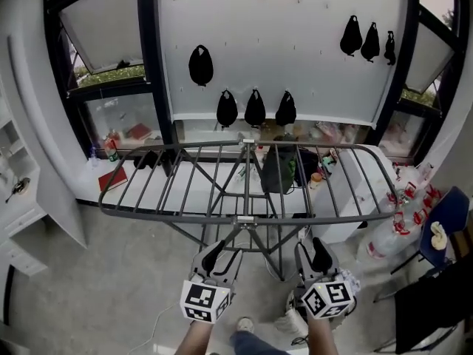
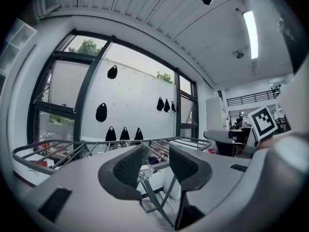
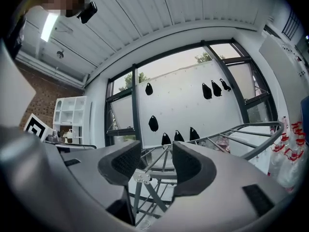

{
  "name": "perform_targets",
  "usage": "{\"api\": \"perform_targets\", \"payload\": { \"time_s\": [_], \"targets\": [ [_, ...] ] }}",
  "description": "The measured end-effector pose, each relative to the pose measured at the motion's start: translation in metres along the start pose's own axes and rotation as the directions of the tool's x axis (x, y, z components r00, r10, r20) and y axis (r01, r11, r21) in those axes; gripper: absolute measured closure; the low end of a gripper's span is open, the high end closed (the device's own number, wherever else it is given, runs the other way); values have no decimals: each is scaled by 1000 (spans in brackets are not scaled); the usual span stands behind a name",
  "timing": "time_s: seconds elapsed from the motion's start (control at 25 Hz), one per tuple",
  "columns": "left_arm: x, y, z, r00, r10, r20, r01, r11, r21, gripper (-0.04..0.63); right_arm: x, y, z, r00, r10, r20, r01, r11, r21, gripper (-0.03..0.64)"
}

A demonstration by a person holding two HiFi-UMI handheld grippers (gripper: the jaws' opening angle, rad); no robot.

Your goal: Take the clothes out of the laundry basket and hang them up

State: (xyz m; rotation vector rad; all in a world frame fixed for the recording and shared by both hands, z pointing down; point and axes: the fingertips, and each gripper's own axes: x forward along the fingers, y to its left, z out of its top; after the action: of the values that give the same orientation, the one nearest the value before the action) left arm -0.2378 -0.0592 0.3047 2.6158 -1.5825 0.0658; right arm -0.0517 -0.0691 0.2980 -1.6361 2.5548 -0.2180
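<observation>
A grey metal drying rack (image 1: pixel 244 180) stands unfolded in front of me, and its bars are bare. No laundry basket and no loose clothes show in any view. My left gripper (image 1: pixel 223 257) is held low, just short of the rack's near rail, open and with nothing in it. My right gripper (image 1: pixel 312 256) hovers beside it, also open and holding nothing. In the left gripper view the rack (image 2: pixel 58 149) spreads out beyond the gripper (image 2: pixel 157 161). In the right gripper view the rack's centre joint (image 3: pixel 140 177) shows through the gap of that gripper (image 3: pixel 157 161).
Behind the rack is a white wall panel (image 1: pixel 295 58) with several black hanging shapes, framed by dark window posts. A dark bag (image 1: pixel 279 170) sits behind the rack. At the right are a blue chair (image 1: pixel 443 220) and plastic bottles (image 1: pixel 395 224). White shelving (image 1: pixel 18 198) stands at the left.
</observation>
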Motion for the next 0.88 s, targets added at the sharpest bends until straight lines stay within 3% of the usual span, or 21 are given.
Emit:
{"api": "perform_targets", "payload": {
  "time_s": [0.44, 0.88],
  "targets": [
    [93, 29, 2, 999, -4, -33, 4, 1000, -3, 420, 76, -60, 8, 1000, -16, -2, 16, 1000, 23, 428],
    [145, 25, 22, 987, -156, -26, 156, 988, 10, 420, 90, -82, 21, 990, -139, 18, 138, 990, 19, 428]
  ]
}}
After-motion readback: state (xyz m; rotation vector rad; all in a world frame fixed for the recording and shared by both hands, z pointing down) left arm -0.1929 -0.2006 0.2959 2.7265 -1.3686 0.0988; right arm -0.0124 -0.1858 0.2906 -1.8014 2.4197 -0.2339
